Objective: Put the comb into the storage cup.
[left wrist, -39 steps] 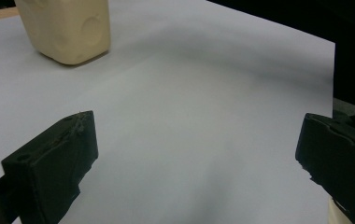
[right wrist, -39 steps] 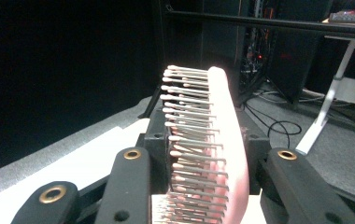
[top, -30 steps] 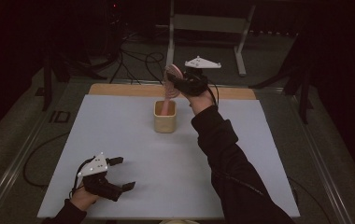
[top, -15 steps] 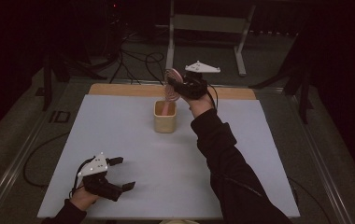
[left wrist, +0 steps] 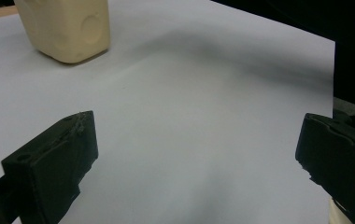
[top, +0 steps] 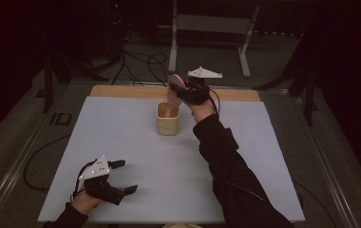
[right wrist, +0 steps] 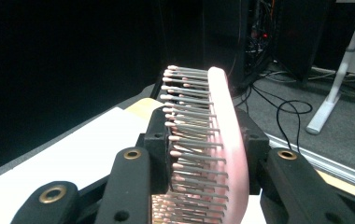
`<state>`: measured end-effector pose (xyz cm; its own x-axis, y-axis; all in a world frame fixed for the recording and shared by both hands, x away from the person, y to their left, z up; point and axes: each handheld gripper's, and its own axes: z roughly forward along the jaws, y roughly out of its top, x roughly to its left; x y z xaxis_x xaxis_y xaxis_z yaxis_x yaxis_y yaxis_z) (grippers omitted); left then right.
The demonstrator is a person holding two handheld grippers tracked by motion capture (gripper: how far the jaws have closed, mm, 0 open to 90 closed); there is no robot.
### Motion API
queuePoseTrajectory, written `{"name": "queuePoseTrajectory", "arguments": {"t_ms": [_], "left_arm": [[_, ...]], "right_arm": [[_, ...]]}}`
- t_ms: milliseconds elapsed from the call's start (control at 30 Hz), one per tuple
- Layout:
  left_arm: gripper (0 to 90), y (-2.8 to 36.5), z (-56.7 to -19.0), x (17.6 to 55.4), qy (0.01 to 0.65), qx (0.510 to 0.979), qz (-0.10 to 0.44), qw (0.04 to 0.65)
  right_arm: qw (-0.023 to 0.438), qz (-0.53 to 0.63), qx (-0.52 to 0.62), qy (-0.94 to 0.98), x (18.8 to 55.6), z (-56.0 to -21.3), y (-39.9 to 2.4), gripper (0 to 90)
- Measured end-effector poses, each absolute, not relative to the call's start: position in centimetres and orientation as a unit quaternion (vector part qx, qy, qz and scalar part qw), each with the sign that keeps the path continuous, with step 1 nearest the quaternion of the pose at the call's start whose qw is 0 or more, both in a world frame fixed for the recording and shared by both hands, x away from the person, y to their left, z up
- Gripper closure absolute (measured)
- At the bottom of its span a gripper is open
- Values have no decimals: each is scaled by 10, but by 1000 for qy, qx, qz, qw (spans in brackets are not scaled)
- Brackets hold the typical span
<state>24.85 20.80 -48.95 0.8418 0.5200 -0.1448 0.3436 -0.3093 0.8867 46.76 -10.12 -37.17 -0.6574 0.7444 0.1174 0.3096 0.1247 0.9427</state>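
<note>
White paper covers the table, and the room behind is dark. Near the lower left of the high view, the left gripper rests low on the sheet, its jaws wide apart with nothing between them. Farther up, at the centre top, the right gripper is clamped on a pink hairbrush, jaws pressing its bristle head from both sides. The brush stands nearly upright, its lower end inside the cream cup directly below. The right forearm stretches forward across the table, hand raised just above the cup.
</note>
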Motion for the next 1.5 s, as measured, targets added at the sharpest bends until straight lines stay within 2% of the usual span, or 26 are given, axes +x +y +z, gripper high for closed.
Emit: {"name": "queuePoseTrajectory", "arguments": {"t_ms": [1167,1500], "left_arm": [[0,208,-490,249,268,806,84,521],[0,207,-491,249,268,807,80,521]], "right_arm": [[175,550,392,717,475,-395,-115,650],[171,544,397,720,477,-397,-121,621]]}}
